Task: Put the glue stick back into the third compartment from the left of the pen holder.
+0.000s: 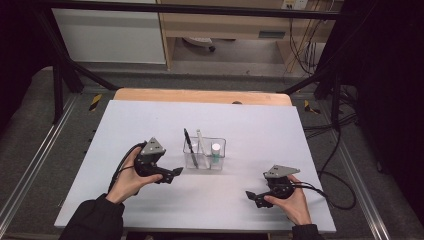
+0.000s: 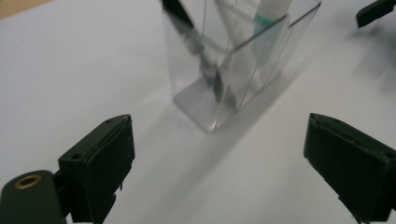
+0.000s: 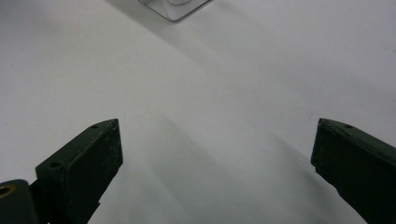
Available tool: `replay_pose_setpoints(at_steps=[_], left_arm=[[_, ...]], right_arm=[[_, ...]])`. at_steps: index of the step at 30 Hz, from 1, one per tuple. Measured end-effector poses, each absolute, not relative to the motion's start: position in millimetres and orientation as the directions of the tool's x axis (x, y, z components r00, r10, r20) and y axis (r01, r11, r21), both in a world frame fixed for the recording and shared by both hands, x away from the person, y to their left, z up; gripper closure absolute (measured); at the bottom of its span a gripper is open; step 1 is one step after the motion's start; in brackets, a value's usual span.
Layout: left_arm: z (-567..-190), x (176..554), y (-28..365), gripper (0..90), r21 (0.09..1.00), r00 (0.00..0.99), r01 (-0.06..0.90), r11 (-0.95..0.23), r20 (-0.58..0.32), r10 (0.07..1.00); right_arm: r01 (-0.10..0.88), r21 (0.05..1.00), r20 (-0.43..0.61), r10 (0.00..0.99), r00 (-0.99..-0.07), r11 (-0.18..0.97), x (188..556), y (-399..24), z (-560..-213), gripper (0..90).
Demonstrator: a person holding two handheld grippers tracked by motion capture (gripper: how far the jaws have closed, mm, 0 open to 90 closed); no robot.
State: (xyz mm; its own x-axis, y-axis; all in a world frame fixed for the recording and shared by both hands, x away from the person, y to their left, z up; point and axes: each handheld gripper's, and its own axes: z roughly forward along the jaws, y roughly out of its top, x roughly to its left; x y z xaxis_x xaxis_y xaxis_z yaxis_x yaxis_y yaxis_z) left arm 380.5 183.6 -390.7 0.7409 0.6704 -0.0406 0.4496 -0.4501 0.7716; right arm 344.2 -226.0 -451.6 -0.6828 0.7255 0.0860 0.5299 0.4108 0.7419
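Left tool (image 1: 176, 172) released, jaws wide, just beside clear holder (image 1: 205, 152); right tool (image 1: 251, 196) likewise released, well apart.
Black pen (image 1: 188, 144), white pen and probably a capped tube standing inside holder mid-bench (image 1: 125, 120); loading seemingly done, nothing left lying outside.

Lab: black frame rig (image 1: 65, 75), white tabletop (image 1: 150, 125), loose cables (image 1: 305, 45), grey carpet (image 1: 30, 125).

black pen (image 2: 196, 44) blurred, top cut off, clear holder (image 3: 175, 7) mostly cropped
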Motion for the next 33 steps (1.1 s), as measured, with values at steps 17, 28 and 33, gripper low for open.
replay_pose_setpoints(at_steps=[17,28,33], left_arm=[[-440,352,251,7.2,0.734,0.695,0.513,-0.445,-0.051,0.717],[-449,347,278,6.8,0.741,0.659,0.534,-0.408,-0.062,0.749],[-451,346,281,6.8,0.740,0.661,0.534,-0.410,-0.062,0.748]], right_arm=[[0.527,0.742,0.087,0.720,-0.688,0.414,344,-227,-451,2.5],[0.527,0.739,0.086,0.718,-0.691,0.419,344,-227,-452,2.4],[0.530,0.738,0.089,0.717,-0.691,0.419,344,-227,-452,2.4]])
